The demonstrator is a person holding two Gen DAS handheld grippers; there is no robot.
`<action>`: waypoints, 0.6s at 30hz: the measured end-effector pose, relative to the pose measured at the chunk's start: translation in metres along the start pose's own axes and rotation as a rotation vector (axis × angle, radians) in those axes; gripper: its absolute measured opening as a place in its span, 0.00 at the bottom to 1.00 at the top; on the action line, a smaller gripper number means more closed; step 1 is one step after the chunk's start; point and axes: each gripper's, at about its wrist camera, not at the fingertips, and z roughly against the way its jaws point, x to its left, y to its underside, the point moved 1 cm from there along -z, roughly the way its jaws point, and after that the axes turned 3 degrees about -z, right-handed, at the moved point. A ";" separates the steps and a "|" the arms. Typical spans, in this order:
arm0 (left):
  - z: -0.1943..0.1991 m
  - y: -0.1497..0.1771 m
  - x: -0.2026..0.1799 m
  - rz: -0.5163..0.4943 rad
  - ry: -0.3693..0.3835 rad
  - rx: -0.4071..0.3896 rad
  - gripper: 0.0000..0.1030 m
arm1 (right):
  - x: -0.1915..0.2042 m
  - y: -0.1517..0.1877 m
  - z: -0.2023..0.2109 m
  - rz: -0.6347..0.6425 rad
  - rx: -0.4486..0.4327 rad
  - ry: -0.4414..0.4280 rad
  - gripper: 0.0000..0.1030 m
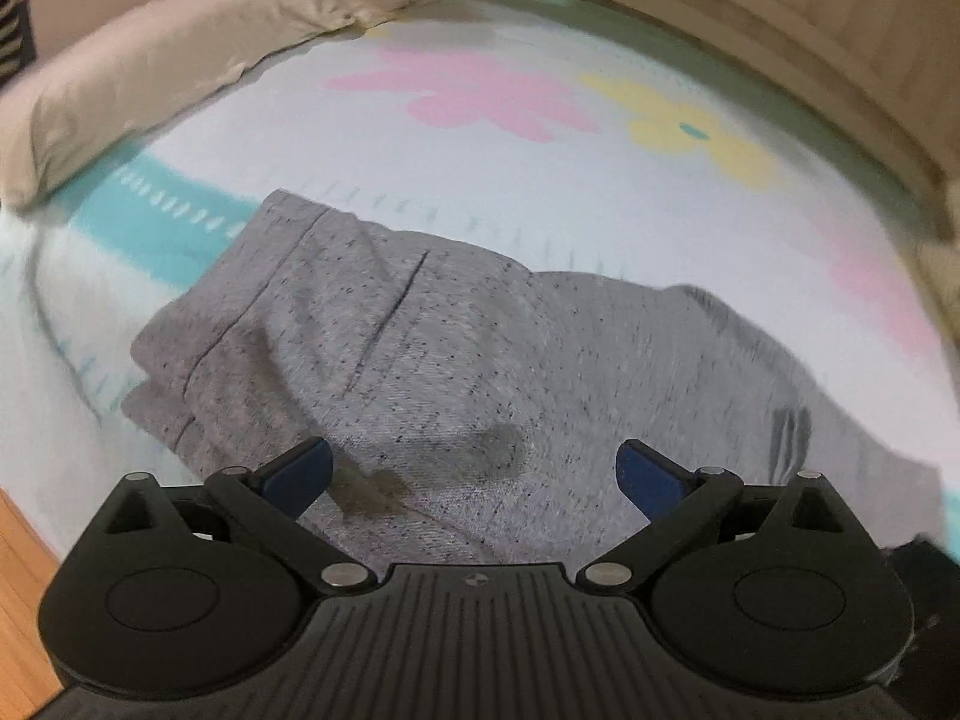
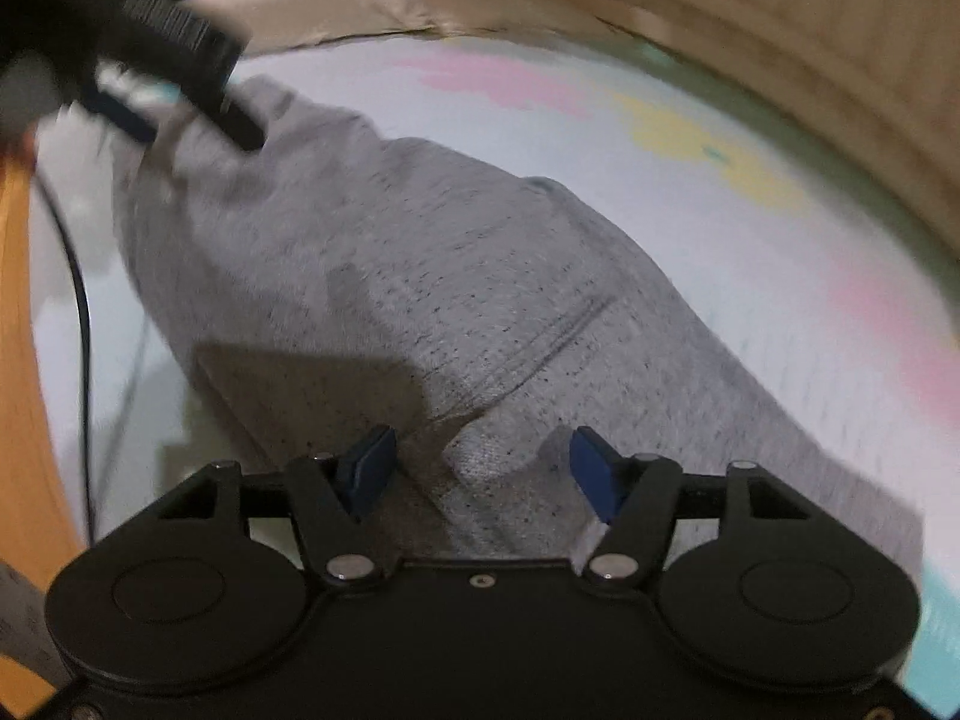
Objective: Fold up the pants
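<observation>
Grey speckled pants (image 1: pixel 480 330) lie crumpled on a bed sheet (image 1: pixel 540 180) printed with flowers. In the left wrist view my left gripper (image 1: pixel 474 456) hovers over the pants near the front edge of the bed, open, with nothing between its blue pads. In the right wrist view the pants (image 2: pixel 420 252) stretch from upper left to lower right. My right gripper (image 2: pixel 480 450) stands open over them, and a raised fold of grey cloth (image 2: pixel 504 456) sits between its pads, which are not pressing on it. The left gripper (image 2: pixel 150 90) shows blurred at the upper left, by the far end of the pants.
A beige pillow (image 1: pixel 150 78) lies at the back left of the bed. A wooden bed frame (image 1: pixel 810 30) curves along the back and right. Wooden floor (image 1: pixel 18 570) shows at the lower left. A thin dark cable (image 2: pixel 78 312) hangs by the bed's left edge.
</observation>
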 end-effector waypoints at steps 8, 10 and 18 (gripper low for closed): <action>0.014 -0.006 0.024 0.046 -0.066 -0.052 0.99 | -0.009 -0.003 0.004 -0.069 -0.006 -0.052 0.29; 0.016 -0.008 0.029 0.053 -0.087 -0.059 0.99 | -0.014 -0.001 0.005 -0.103 -0.013 -0.067 0.29; 0.017 -0.009 0.024 0.031 -0.101 -0.062 0.99 | -0.004 0.008 0.003 -0.153 0.029 0.046 0.94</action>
